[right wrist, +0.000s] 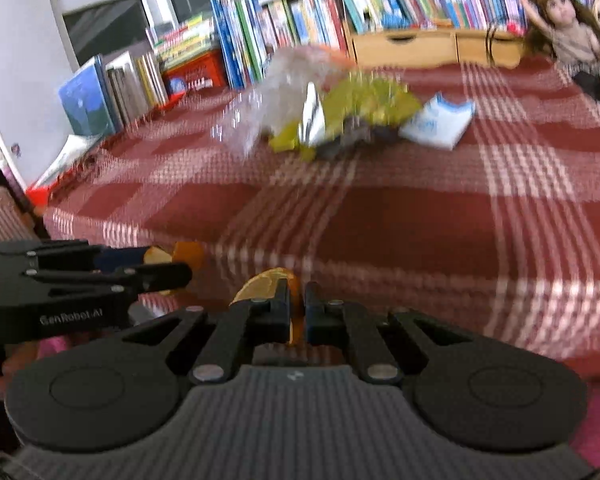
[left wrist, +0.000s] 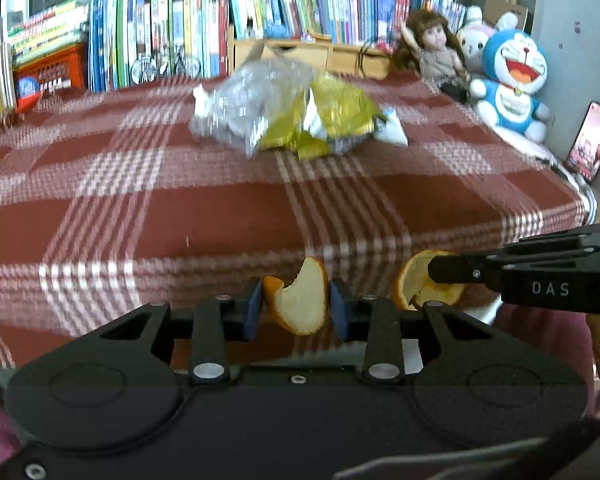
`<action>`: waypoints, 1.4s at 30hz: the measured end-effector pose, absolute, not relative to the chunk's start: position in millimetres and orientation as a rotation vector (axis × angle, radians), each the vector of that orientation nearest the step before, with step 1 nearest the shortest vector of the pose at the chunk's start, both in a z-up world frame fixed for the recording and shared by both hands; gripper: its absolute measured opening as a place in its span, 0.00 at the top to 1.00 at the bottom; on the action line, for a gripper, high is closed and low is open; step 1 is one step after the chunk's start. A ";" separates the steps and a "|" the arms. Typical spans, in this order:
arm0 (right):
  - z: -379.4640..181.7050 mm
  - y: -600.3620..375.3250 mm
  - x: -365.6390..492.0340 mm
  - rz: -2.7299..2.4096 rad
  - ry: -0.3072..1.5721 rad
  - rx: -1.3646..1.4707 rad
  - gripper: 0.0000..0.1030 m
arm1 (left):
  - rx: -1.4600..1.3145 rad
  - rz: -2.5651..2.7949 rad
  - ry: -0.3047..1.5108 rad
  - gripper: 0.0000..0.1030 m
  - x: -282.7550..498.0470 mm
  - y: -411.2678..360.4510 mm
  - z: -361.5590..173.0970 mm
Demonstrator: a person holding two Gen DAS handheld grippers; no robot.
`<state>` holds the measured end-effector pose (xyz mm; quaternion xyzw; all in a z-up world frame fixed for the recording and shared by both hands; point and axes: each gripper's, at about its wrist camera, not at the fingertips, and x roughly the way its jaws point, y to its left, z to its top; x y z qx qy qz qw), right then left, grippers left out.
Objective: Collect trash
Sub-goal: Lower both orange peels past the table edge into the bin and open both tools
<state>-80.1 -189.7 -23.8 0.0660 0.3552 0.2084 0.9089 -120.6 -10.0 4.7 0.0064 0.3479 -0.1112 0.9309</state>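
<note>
1. Our left jaws (left wrist: 297, 307) stand partly open, clamped on an orange peel (left wrist: 300, 302); the right jaws (right wrist: 297, 312) are nearly shut on a second peel (right wrist: 269, 283).
2. The wrapper pile (left wrist: 292, 112) lies straight ahead, mid-bed, well apart from both, stretched crosswise.
3. The plaid bed (left wrist: 180, 208) between is open; toys (left wrist: 508, 80) flank the right edge, books (left wrist: 160, 36) the far edge.

White letters "DAS" stand on the black body of the right claw (left wrist: 436, 276), seen from the left wrist. "GenRobot.AI" stands on the body of the left claw (right wrist: 180, 270), seen from the right wrist. Book spines are illegible.
</note>
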 end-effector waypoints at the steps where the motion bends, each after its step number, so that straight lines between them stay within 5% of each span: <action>1: -29.9 -190.3 -82.6 0.428 0.755 0.142 0.90 | 0.009 -0.227 0.732 0.67 -122.2 -10.1 -0.1; 14: -145.2 -181.6 -87.3 0.384 1.089 0.197 0.90 | -0.053 -0.169 1.072 0.67 -118.3 -11.1 -100.8; 27: -174.6 -181.9 -78.5 0.350 1.175 0.223 0.88 | -0.020 -0.137 1.174 0.62 -113.5 -13.0 -142.1; 30: -175.2 -179.5 -74.6 0.352 1.179 0.222 0.77 | -0.019 -0.126 1.170 0.51 -109.5 -17.3 -142.2; 32: -173.9 -180.0 -74.2 0.358 1.171 0.227 0.56 | -0.012 -0.119 1.159 0.36 -104.8 -17.5 -139.5; 34: -171.4 -180.4 -73.7 0.364 1.163 0.229 0.50 | 0.007 -0.114 1.135 0.30 -104.4 -17.7 -132.4; 42: -151.3 -184.2 -71.4 0.380 1.092 0.215 0.42 | 0.038 -0.124 1.028 0.19 -107.3 -16.2 -99.3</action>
